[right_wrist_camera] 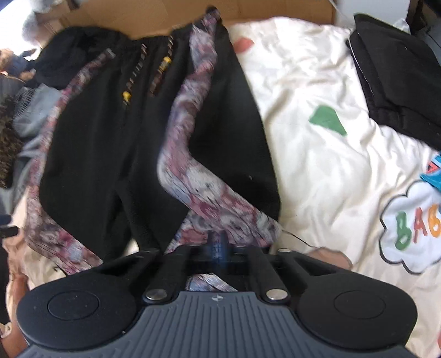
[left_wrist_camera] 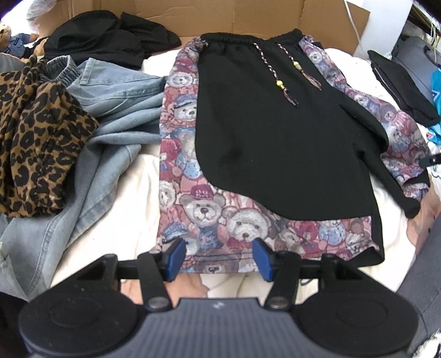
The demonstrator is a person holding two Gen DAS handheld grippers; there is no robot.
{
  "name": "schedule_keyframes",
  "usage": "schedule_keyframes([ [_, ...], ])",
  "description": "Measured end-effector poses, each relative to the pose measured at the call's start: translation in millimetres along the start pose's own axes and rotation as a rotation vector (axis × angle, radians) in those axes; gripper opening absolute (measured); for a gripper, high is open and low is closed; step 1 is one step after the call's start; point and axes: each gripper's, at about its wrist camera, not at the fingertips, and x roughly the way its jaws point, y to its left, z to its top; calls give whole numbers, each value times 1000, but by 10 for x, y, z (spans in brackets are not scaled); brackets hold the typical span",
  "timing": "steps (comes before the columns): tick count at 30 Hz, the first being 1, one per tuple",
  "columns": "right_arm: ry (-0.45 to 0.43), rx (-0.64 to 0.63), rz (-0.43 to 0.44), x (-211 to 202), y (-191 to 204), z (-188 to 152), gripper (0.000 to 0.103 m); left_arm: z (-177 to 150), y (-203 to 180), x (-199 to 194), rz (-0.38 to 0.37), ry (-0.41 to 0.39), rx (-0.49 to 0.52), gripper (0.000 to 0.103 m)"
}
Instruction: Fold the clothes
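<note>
The shorts [left_wrist_camera: 275,143] — black with teddy-bear print panels and a beaded drawstring [left_wrist_camera: 286,71] — lie spread flat on the cream sheet [left_wrist_camera: 132,192], waistband at the far side against a cardboard box [left_wrist_camera: 248,16]. The left gripper [left_wrist_camera: 219,254] sits at the near hem with its blue pads [left_wrist_camera: 176,254] spread apart, released, while the right gripper [right_wrist_camera: 220,247] is clenched on the printed edge of the right leg, the view blurred. Left of the shorts lie denim [left_wrist_camera: 110,115] and a leopard-print garment [left_wrist_camera: 35,132] — folded black clothing [right_wrist_camera: 394,82] rests at the far right.
</note>
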Motion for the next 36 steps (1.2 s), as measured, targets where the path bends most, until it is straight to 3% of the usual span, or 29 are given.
schedule_keyframes([
  [3,-32,-24,4,-94,9,-15,0,27,-9,-20,-2,-6,1,57],
  [8,-69,-23,-71,-269,-226,-103,0,68,-50,-15,3,-8,11,57],
  [12,-83,-78,-54,-344,-354,-138,2,63,-118,22,3,4,33,57],
  [14,-78,-95,-28,-350,-359,-126,19,63,-146,37,4,11,40,57],
  [15,-84,-109,-12,-356,-343,-124,45,63,-159,44,4,14,44,57],
  [16,-99,-127,0,-366,-318,-117,63,65,-174,49,4,17,46,57],
  [17,-120,-147,8,-378,-287,-114,64,74,-188,52,3,16,47,57],
  [21,-117,-177,10,-290,-237,-23,64,120,-236,63,-6,9,50,57],
  [25,-61,-209,17,-78,-201,69,60,153,-290,77,-25,6,51,57],
  [26,-47,-215,17,-34,-196,92,56,161,-310,84,-31,7,54,57],
  [27,-37,-213,20,1,-194,112,36,168,-330,92,-34,8,57,57],
  [28,-24,-206,22,29,-200,133,10,174,-348,101,-37,10,60,57],
  [29,-18,-199,26,36,-198,139,3,180,-364,110,-38,12,63,57],
  [32,-22,-192,41,-6,-210,141,2,196,-391,128,-41,15,67,57],
  [36,-40,-121,-44,-128,-479,131,2,199,-409,151,-40,20,68,57],
])
